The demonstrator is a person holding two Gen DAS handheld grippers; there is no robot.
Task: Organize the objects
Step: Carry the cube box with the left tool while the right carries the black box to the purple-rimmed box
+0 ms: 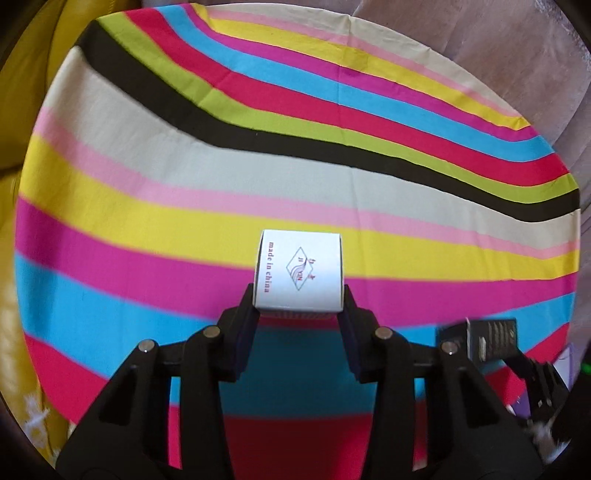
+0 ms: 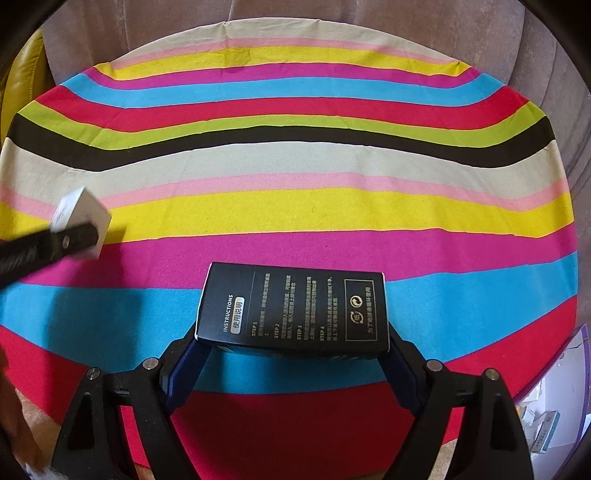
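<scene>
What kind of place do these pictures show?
Probably a home living room: a round table under a bright striped cotton cloth, a brownish plush sofa behind it, and a yellow leather cushion beside.

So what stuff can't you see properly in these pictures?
- White box: its underside, hidden behind the left gripper, left wrist view.
- Black box: its small print is too tiny to read, right wrist view.
- Purple-edged bin: cut off by the edge of the right wrist view, contents blurry.
</scene>
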